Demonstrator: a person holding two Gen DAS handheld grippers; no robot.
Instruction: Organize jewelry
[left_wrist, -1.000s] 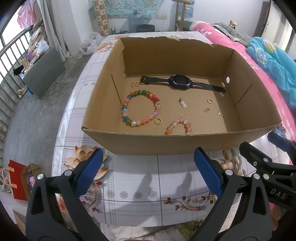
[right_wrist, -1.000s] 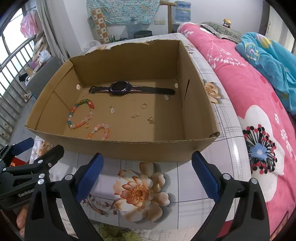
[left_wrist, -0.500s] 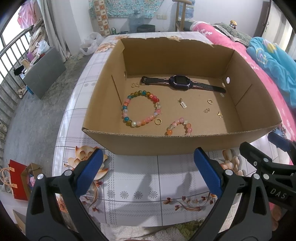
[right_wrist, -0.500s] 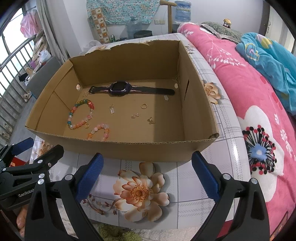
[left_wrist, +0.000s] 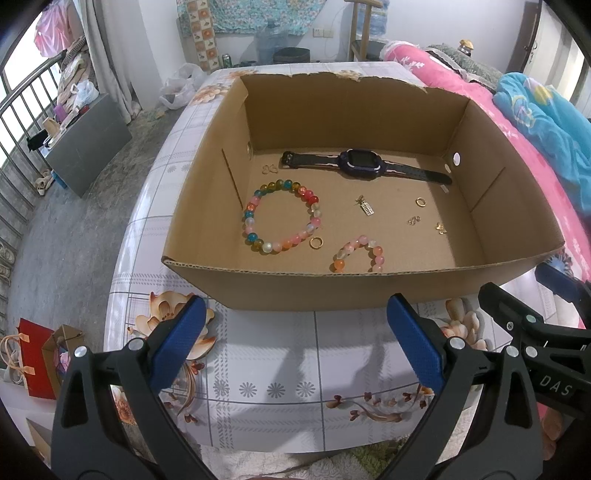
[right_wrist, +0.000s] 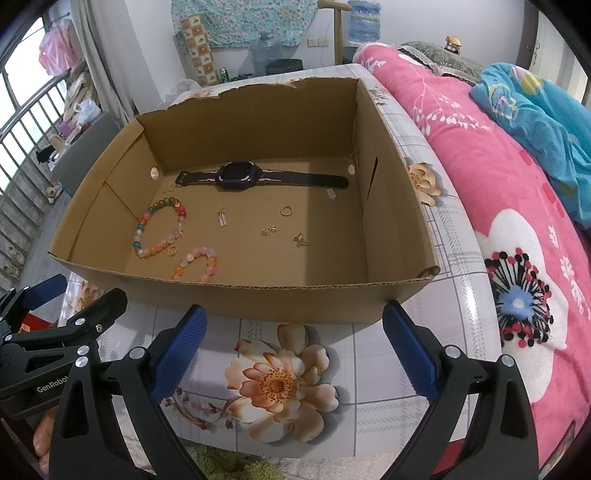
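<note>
The box (left_wrist: 332, 288) front wall hides the near part of the pink bracelet (left_wrist: 360, 251). Small gold pieces (left_wrist: 413, 220) right of the charm (left_wrist: 365, 206) are too tiny to identify. A hand (right_wrist: 44, 435) below the box is mostly cut off.

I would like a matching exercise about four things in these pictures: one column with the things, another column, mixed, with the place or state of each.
Things:
1. watch
2. large bead bracelet
3. left tongs
4. cardboard box

Places or states:
a. open, holding nothing
b. stands on the flowered tablecloth
c. lies flat along the far wall inside the box
d. lies near the left wall inside the box

Pairs: 1-c, 2-d, 3-a, 4-b
</note>
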